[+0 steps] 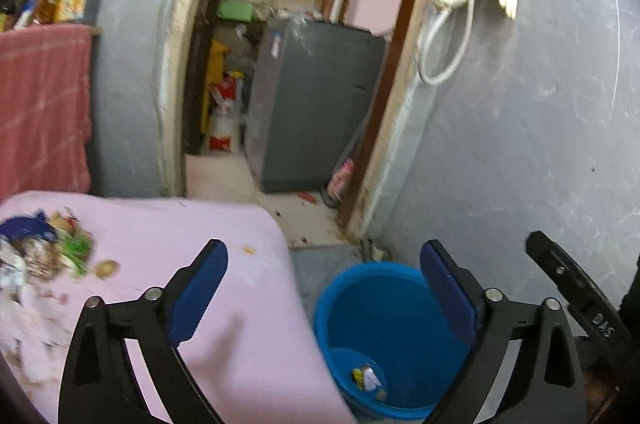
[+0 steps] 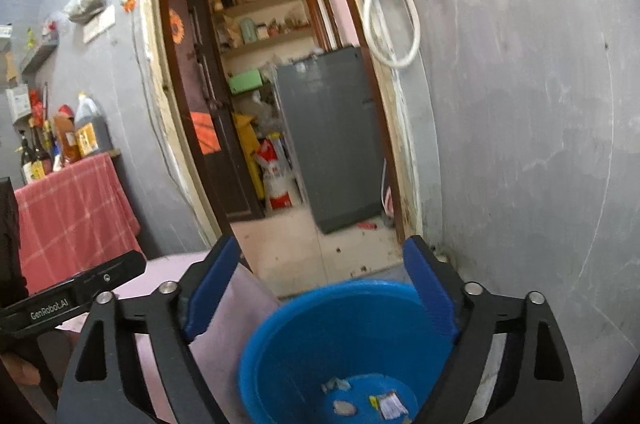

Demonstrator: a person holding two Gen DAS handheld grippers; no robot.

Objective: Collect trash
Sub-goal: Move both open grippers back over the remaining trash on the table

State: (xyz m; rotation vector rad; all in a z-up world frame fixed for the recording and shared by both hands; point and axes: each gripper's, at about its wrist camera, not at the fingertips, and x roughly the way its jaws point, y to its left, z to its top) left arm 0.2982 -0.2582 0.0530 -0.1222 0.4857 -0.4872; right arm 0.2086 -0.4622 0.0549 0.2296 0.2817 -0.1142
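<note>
A blue bucket stands on the floor beside the pink-covered table and holds a few scraps of trash. A pile of wrappers and scraps lies on the table at the left. My left gripper is open and empty, above the table edge and the bucket. My right gripper is open and empty, right above the bucket, where several scraps lie on the bottom.
A grey wall rises right of the bucket. A doorway leads to a grey fridge and shelves. A red-cloth table with bottles stands at the left. The other gripper's body shows at the right.
</note>
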